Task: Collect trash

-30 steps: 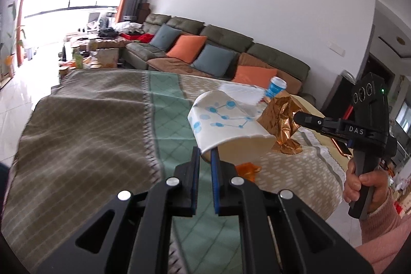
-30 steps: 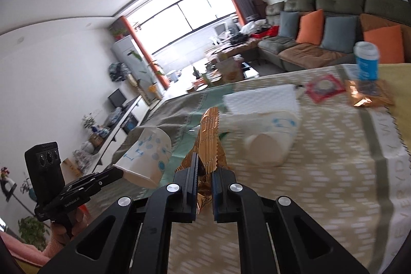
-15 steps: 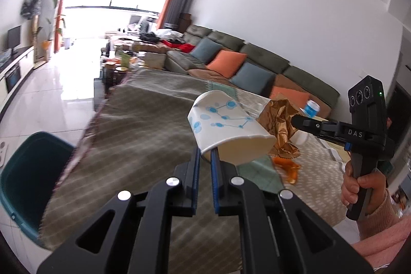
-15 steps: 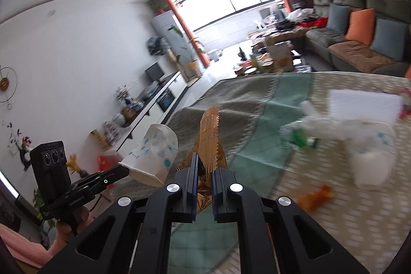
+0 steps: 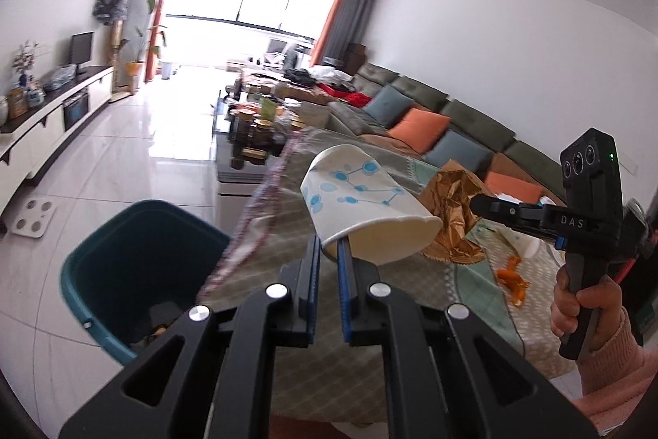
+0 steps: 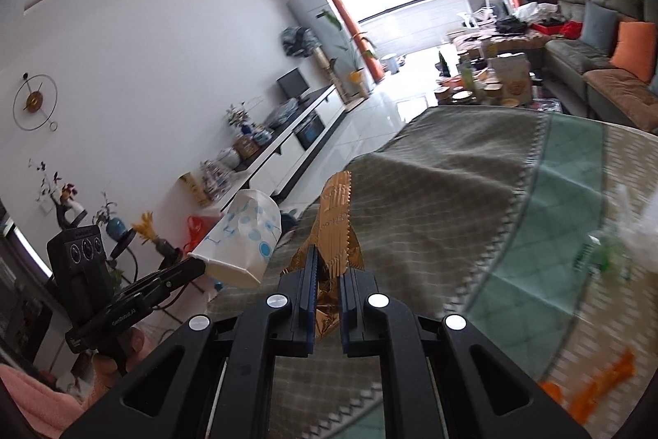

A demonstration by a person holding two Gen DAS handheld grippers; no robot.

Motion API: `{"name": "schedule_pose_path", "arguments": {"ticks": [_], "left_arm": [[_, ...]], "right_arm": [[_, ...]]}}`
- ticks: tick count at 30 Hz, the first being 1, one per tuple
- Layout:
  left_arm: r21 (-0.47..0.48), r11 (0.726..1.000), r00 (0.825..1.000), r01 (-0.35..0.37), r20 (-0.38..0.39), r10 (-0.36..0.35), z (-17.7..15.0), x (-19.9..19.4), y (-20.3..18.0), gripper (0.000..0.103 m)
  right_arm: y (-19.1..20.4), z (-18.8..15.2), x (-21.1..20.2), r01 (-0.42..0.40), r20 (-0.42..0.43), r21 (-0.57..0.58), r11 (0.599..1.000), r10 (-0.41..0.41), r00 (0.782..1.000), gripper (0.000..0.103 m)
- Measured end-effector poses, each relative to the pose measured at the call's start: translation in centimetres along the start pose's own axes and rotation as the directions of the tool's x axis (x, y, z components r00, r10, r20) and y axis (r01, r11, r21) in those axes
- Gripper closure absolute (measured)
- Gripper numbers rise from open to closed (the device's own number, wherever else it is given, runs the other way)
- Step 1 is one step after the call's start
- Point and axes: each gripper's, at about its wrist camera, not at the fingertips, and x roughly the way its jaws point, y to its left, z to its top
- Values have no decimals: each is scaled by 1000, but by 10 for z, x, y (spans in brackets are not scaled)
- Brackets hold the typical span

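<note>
My left gripper (image 5: 327, 245) is shut on the rim of a white paper cup with blue dots (image 5: 362, 206), held in the air past the table's corner. The cup also shows in the right wrist view (image 6: 242, 237). My right gripper (image 6: 327, 266) is shut on a crumpled gold foil wrapper (image 6: 337, 217), held above the tablecloth; the wrapper also shows in the left wrist view (image 5: 452, 204). A teal trash bin (image 5: 135, 274) stands on the floor to the lower left of the cup, with some dark trash inside.
The table with a grey, green and dotted cloth (image 6: 473, 192) carries orange peel (image 6: 596, 389) and a clear plastic bag (image 6: 629, 233). A sofa with cushions (image 5: 419, 118), a cluttered coffee table (image 5: 263, 118) and a TV cabinet (image 5: 49, 122) stand around the tiled floor.
Both grippers swung left off the table toward the floor, carrying the cup and the wrapper. The teal bin has come fully into the left wrist view.
</note>
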Motion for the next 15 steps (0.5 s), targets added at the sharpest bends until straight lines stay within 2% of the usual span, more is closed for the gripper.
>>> {"name": "schedule_pose_path", "arguments": {"ticks": [15], "left_arm": [[-102,982,987,-159,22,162,1,-26,58,93]], "right_arm": [[39,14,62,-87,-88,-76,993,80,993,94]]}}
